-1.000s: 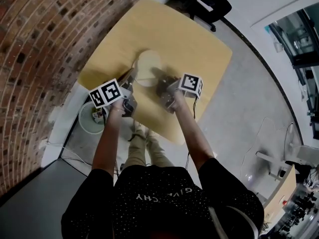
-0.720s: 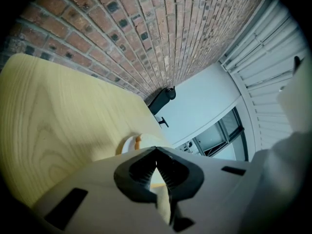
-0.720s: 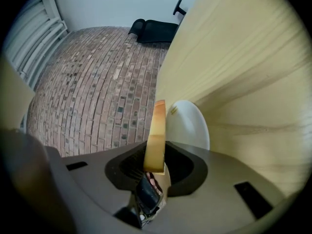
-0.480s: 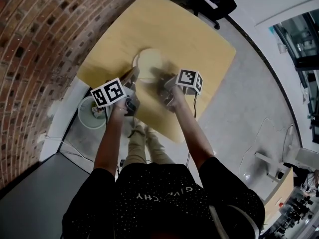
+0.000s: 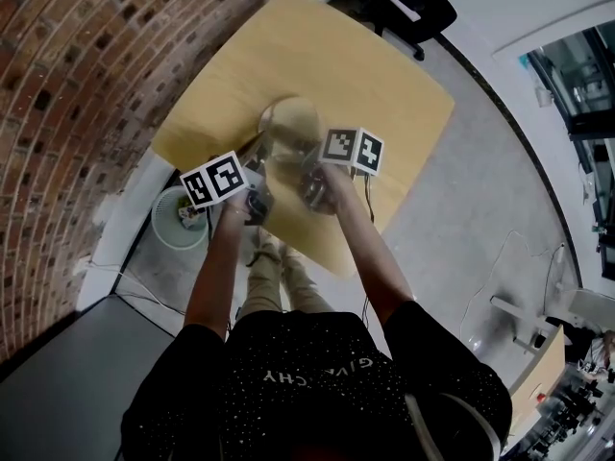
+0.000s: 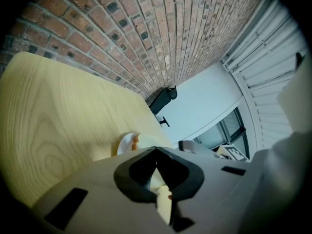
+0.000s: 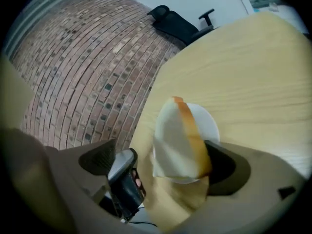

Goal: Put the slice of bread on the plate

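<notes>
The slice of bread [image 7: 178, 140], pale with a golden crust, stands tilted on edge over the white plate [image 7: 210, 123]. It is between the jaws of my right gripper [image 7: 161, 162], which are opening. The crust leans on the right pad and the left pad stands well off. In the head view the plate [image 5: 291, 123] sits mid-table, with the right gripper [image 5: 300, 159] at its near side. My left gripper [image 6: 157, 162] hovers just left of the plate [image 6: 123, 143], pads together and holding nothing; the bread [image 6: 146, 140] shows just past them.
The wooden table [image 5: 365, 75] ends close by on the near and left sides. A brick wall [image 5: 67, 75] runs along the left. A black office chair [image 5: 399, 3] stands beyond the far corner, and a white fan [image 5: 178, 221] sits on the floor below the near-left edge.
My right gripper has rolled and its marker cube has shifted left, toward the plate. The left gripper has stayed where it was.
</notes>
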A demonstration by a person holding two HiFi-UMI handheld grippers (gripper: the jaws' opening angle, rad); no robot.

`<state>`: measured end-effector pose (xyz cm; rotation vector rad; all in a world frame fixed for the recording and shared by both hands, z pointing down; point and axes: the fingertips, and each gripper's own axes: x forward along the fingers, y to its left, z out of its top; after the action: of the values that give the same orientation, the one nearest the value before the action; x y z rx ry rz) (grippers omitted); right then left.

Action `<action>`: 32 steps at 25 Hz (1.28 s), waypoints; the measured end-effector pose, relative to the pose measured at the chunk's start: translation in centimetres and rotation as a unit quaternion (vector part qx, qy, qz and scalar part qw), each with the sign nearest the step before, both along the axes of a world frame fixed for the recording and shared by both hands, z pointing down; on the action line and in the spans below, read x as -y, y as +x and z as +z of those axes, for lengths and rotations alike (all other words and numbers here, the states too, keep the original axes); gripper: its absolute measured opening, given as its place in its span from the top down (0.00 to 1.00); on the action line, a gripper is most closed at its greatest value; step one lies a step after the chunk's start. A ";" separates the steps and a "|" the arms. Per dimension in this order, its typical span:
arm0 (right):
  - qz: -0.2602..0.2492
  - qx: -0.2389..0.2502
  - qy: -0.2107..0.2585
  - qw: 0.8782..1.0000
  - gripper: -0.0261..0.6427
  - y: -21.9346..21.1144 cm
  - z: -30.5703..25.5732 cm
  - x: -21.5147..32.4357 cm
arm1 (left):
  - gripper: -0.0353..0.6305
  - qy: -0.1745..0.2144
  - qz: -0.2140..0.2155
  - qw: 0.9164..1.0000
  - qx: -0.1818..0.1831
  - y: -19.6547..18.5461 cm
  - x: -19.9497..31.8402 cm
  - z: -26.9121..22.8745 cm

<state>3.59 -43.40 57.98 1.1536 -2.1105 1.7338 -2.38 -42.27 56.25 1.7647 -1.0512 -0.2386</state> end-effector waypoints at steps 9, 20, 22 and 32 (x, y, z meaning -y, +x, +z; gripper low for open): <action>-0.080 -0.122 0.061 0.987 0.09 -0.1 -0.5 -1.3 | 0.93 -0.005 -0.014 1.000 -0.007 -1.1 0.3 0.1; -0.037 -0.005 0.082 0.996 0.09 3.6 -3.7 -1.3 | 0.93 0.002 -0.009 1.000 0.002 -1.2 0.5 -1.5; -0.035 0.034 0.086 0.995 0.11 3.0 -5.2 -0.9 | 0.93 0.005 -0.007 1.000 0.005 -0.9 0.6 -1.9; 0.063 0.122 0.138 0.981 0.94 4.0 -10.3 0.2 | 0.93 0.022 0.006 0.999 0.028 0.4 -0.2 -4.0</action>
<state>7.59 -43.56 47.70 1.2215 -2.5429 1.7553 -2.00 -42.10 52.25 1.8269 -1.0822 -0.2064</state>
